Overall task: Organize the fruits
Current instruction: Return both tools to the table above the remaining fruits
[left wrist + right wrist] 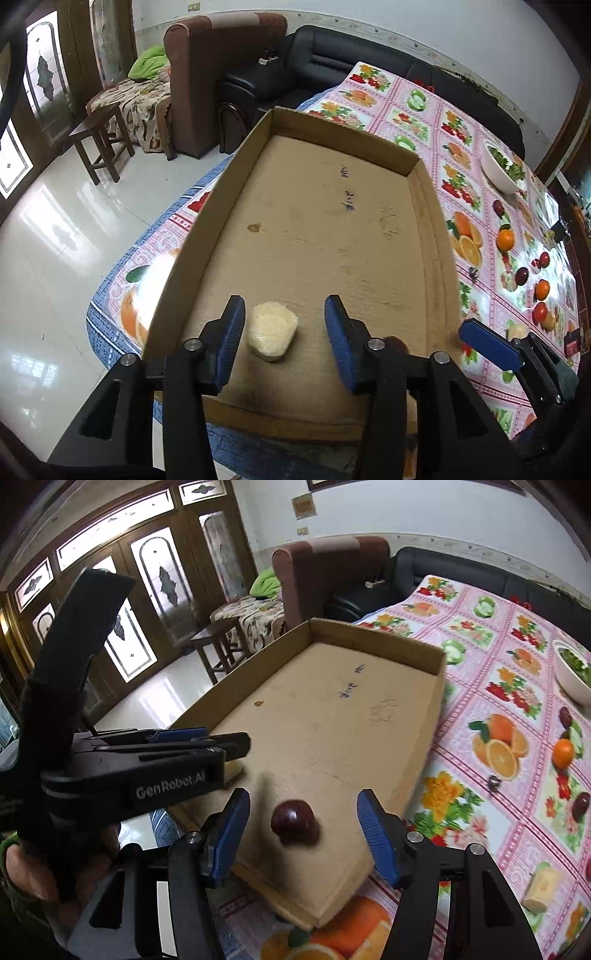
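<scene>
A shallow cardboard tray [343, 129] lies on the fruit-print tablecloth. A pale yellow fruit piece [272, 330] rests on its floor between the fingers of my left gripper [286, 332], nearer the left pad and touched by neither; the jaws stand open. In the right wrist view a dark red round fruit [293, 821], slightly blurred, sits on the tray [376, 633] near its front edge. My right gripper [304, 830] is open around it, with gaps on both sides. The left gripper [236, 746] shows side-on at the left of that view, held by a hand [22, 867].
Loose fruits lie on the cloth right of the tray: oranges [505, 240] [563, 753], dark red fruits [522, 275] and a pale piece [541, 886]. A white bowl [502, 166] of greens stands farther back. Sofas and a stool stand beyond the table's edge.
</scene>
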`<state>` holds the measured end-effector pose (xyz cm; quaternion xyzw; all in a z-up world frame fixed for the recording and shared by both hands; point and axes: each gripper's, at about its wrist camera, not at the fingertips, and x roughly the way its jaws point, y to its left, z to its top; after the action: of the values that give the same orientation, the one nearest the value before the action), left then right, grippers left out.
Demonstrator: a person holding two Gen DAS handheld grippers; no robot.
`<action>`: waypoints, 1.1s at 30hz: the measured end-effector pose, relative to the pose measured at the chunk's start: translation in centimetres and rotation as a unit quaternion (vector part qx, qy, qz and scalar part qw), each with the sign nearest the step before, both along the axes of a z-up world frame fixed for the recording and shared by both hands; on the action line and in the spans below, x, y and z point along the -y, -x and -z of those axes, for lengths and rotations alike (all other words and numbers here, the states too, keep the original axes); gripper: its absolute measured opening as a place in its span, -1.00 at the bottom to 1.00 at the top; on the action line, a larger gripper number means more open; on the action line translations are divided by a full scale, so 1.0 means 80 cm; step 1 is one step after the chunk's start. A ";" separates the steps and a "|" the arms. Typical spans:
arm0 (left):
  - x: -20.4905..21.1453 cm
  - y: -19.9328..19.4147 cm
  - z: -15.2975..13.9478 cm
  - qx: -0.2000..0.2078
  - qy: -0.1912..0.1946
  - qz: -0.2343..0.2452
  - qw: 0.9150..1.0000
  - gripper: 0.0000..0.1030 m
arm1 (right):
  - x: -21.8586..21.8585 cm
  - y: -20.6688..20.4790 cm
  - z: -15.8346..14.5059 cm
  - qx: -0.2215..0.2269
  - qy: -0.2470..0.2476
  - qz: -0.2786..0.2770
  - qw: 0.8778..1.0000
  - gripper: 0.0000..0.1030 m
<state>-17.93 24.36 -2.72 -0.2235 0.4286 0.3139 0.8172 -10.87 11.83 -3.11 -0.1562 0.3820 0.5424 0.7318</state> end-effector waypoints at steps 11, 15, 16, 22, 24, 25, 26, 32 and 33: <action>0.047 -0.027 -0.017 0.011 -0.005 0.046 0.999 -0.16 | 0.094 -0.042 -0.025 -0.014 -0.047 0.085 0.995 0.22; 0.070 -0.040 -0.020 0.012 -0.003 0.068 0.998 -0.16 | 0.134 -0.061 -0.024 -0.018 -0.050 0.127 0.991 0.27; 0.076 -0.044 -0.020 0.012 0.001 0.075 0.997 -0.16 | 0.143 -0.066 -0.023 -0.021 -0.052 0.137 0.989 0.27; 0.113 -0.066 -0.022 0.010 0.005 0.114 0.993 -0.16 | 0.194 -0.091 -0.018 -0.024 -0.052 0.192 0.980 0.27; 0.123 -0.072 -0.023 0.010 0.007 0.122 0.992 -0.16 | 0.213 -0.098 -0.018 -0.027 -0.055 0.212 0.975 0.29; 0.129 -0.075 -0.024 0.010 0.008 0.129 0.992 -0.16 | 0.221 -0.101 -0.018 -0.027 -0.056 0.219 0.974 0.31; 0.134 -0.077 -0.024 0.010 0.008 0.132 0.991 -0.16 | 0.232 -0.104 -0.018 -0.025 -0.057 0.230 0.971 0.36; 0.163 -0.095 -0.023 0.004 0.009 0.162 0.987 -0.16 | 0.282 -0.123 -0.017 -0.022 -0.062 0.281 0.958 0.43; 0.167 -0.097 -0.023 0.002 0.010 0.166 0.986 -0.16 | 0.290 -0.126 -0.016 -0.023 -0.061 0.290 0.955 0.44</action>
<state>-10.19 11.01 -0.91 -0.1580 0.4609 0.1695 0.8567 -0.79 -11.39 -1.79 0.0189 0.3935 0.3326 0.8568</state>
